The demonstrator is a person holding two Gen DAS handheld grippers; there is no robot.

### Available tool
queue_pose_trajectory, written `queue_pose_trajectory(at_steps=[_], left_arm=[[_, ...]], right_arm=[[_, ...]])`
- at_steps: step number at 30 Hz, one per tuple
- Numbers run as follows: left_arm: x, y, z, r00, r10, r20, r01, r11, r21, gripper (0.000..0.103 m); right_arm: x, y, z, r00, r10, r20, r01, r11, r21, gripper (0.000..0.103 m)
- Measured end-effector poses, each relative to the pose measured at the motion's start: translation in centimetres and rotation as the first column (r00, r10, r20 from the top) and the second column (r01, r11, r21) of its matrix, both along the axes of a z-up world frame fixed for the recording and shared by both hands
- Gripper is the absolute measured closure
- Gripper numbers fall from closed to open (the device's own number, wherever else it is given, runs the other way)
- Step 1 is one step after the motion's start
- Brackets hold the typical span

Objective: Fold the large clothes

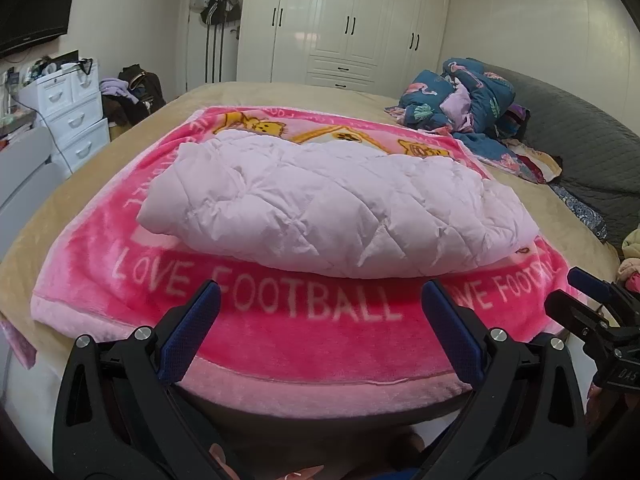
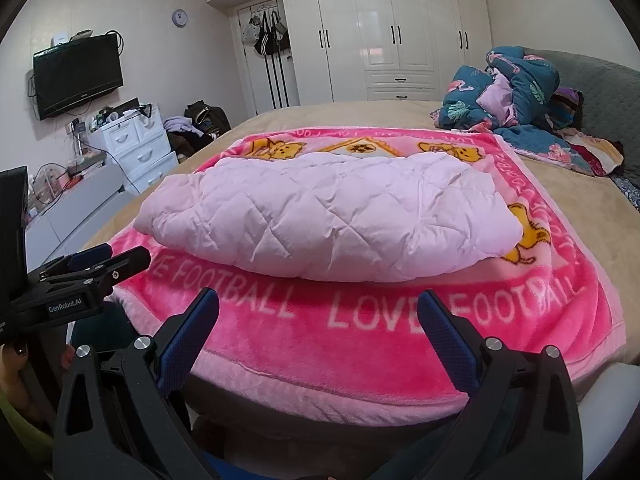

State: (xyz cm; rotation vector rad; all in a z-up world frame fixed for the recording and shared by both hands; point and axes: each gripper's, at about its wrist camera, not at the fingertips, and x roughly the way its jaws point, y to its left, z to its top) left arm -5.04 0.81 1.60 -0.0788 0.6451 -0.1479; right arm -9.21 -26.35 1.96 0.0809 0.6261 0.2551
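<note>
Left wrist view, left tongs (image 1: pixel 320 296) and right tongs (image 2: pixel 318 304) wide apart, empty, short of folded jacket (image 1: pixel 332 208).

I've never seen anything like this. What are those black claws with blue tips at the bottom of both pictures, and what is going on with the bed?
There is no robot here. A person holds a hand tool in each hand, each with two fingers and a wide-angle camera looking forward along them. One picture comes from the left gripper, the other from the right gripper; each also catches the other tool at its edge. Both stand open and hold nothing, hovering near the front edge of the bed.

On the bed lies a pink blanket printed LOVE FOOTBALL. On top of it rests a pale pink quilted garment, already folded into a bundle. A heap of blue patterned bedding sits further back. The job is folding large clothes.
</note>
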Motion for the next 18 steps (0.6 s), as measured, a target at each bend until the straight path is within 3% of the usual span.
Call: queue_pose_trajectory(at_steps=[18], left_arm=[[0.05, 0.21, -0.08, 1.000, 0.020, -0.003, -0.020, 1.000, 0.010, 0.009]], right_arm=[[-0.05, -0.06, -0.03, 1.000, -0.001, 0.002, 0.001, 1.000, -0.002, 0.004]])
